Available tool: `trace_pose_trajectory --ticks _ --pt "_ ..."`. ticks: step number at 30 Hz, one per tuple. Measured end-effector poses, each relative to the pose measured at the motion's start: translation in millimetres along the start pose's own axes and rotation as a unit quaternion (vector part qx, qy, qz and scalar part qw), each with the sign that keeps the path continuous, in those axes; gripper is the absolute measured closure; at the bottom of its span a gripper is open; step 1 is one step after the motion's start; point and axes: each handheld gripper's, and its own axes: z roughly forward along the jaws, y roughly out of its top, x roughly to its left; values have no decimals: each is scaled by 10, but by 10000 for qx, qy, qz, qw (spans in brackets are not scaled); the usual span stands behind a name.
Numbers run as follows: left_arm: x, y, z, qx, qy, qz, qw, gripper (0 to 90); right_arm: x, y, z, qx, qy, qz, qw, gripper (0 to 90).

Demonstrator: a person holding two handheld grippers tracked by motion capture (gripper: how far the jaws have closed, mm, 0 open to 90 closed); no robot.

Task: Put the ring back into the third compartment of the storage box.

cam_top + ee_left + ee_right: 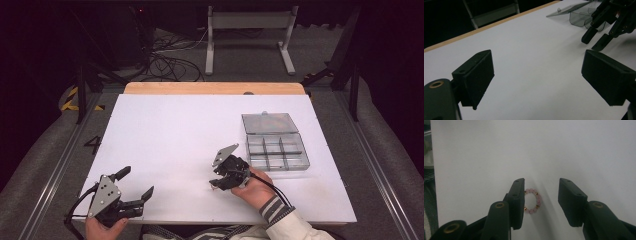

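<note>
Straddling a pink bead ring (532, 201) with the right gripper (541, 202), jaws parted, nothing clamped yet. Next, closing gently, then lifting toward the far-right compartment box (305, 160). Left gripper (536, 80) idling wide open.

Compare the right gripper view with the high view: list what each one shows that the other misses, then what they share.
Right gripper view alone: a pink bead bracelet with gold beads, flat on the table between the open jaws, against the left one.

High view alone: the clear compartment box with its lid open, the left hand-held gripper near the front edge, the wooden strip at the far edge, and the frame and cables beyond.

Both: the white table and the right hand-held gripper.
</note>
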Motion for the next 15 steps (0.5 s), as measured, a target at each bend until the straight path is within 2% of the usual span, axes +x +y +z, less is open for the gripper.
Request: trace_pose_trajectory --ticks 9,15 --pt "0 1 -2 23 0 30 10000 114 8 2 66 126 16 -47 9999 592" --pt "-3 0 -2 13 -10 -4 10000 114 14 3 88 207 -31 -56 9998 638"
